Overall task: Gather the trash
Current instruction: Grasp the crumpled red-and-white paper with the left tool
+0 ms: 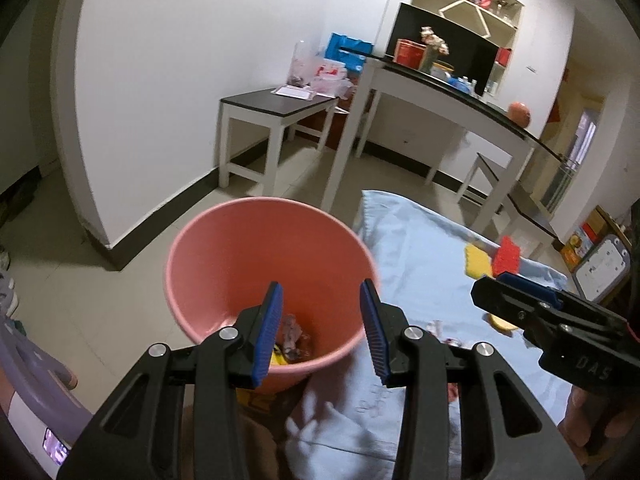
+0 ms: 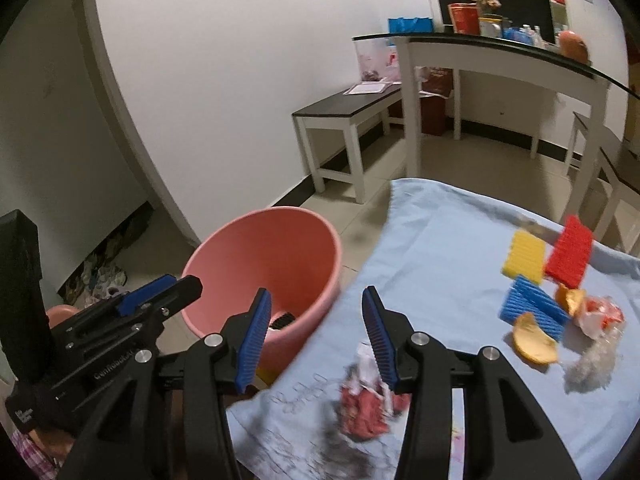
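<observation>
Now left gripper [image 1: 320,328] hangs over pink bucket [image 1: 240,256], fingers spread wide, nothing between; some trash lies at bucket bottom. Bucket rim sits just beside edge of blue cloth [image 2: 432,248]. Right gripper [image 2: 316,336] also wide, empty, over cloth near edge, crumpled red wrapper [image 2: 366,410] just below (blurred). Orange peel [image 2: 534,342] and colored sponges farther right.

bucket contents: trash in the pink bucket [image 1: 256,264] is sitting partly hidden behind the left fingers [image 1: 269,332].
crumpled wrapper: red-and-white wrapper [image 2: 370,412] is showing blurred, half covered by the right fingers [image 2: 380,340].
</observation>
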Demonstrator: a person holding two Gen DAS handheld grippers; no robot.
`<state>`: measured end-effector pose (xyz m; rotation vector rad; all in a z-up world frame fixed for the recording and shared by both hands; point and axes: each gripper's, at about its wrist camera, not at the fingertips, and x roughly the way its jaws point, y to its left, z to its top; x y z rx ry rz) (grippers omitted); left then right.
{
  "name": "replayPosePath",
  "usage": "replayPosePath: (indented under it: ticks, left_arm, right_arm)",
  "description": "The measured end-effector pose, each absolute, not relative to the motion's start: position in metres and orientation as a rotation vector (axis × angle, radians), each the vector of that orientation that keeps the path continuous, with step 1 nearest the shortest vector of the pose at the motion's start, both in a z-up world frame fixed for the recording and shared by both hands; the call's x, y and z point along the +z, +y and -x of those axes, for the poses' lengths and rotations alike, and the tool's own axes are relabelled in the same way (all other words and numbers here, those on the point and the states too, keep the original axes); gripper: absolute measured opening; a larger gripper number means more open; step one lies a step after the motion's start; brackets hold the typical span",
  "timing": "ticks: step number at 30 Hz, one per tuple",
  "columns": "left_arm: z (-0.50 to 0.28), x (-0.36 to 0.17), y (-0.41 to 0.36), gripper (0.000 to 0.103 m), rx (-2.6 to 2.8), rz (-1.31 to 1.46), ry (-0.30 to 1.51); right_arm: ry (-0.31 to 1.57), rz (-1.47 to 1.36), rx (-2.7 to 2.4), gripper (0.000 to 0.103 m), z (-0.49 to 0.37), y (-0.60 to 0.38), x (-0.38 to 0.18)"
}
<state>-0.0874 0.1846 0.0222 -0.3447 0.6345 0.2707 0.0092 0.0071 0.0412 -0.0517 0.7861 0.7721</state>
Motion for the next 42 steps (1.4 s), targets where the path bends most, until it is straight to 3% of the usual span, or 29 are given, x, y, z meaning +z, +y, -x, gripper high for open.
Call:
replayPosePath:
  ticks: [14,28,42]
  left_arm:
    - [0.065,0.023,0.117,0.040,0.125,0.256,0.648]
    - [0.039,-0.017,0.075,0.040,-0.045,0.187,0.758]
    - [0.030,-0.053,0.091,0.040,-0.050,0.265,0.864]
  right_arm:
    - [0.791,-0.028,0.620,0.047,-0.026,-0.087,0.024]
    - [0.868,-0.143,0.384,0.047,-0.041,-0.194,-0.017]
    - [0.932,-0.174,0.403,0.047,-0.047,-0.202,-0.044]
